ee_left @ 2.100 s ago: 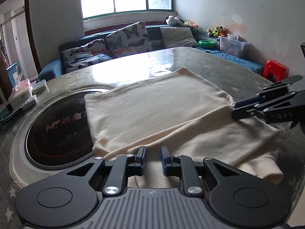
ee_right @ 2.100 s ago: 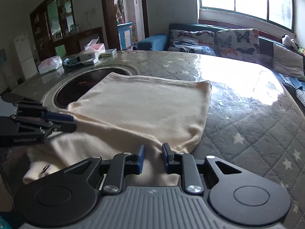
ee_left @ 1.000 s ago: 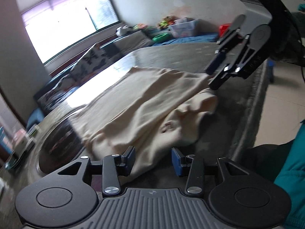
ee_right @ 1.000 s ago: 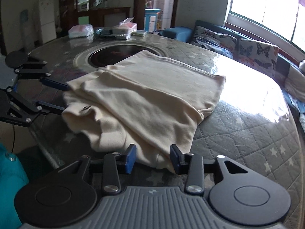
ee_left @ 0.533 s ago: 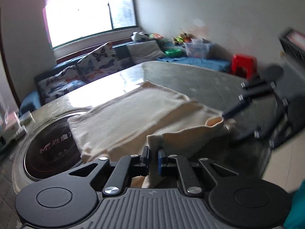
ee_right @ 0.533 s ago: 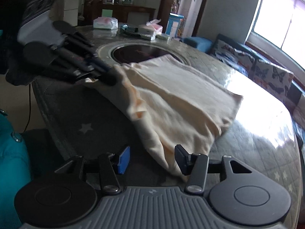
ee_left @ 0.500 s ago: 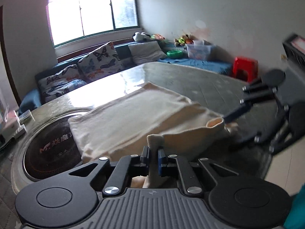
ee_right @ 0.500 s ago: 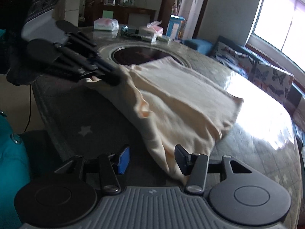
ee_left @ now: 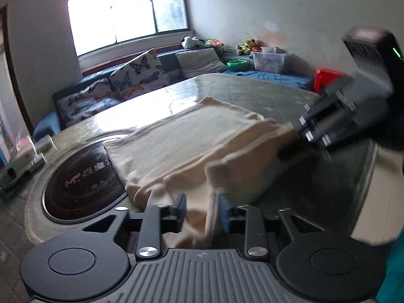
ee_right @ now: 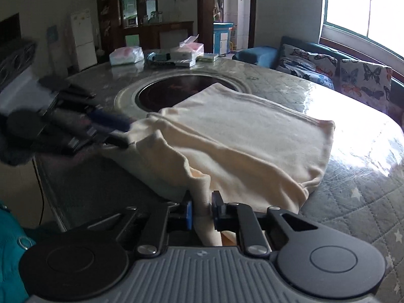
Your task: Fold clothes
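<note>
The cream, soft knitted garment [ee_right: 242,136] lies folded on the grey quilted table [ee_right: 353,202], its far corner over the round dark cooktop [ee_left: 83,184] set in the table. Both tools slant down at its near edge. The right gripper [ee_right: 201,208] has just been closing and pinches a raised fold. The left gripper [ee_left: 202,210] has just been opening; cloth hangs between its parted jaws, against the right one only.

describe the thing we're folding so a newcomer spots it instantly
Start at the big round table with its grey quilted, star-print cover and a dark round cooktop sunk in the middle. Lying from that cooktop toward the near edge is the cream garment. It is the only pale cloth there, its near corners between both tongs.
</note>
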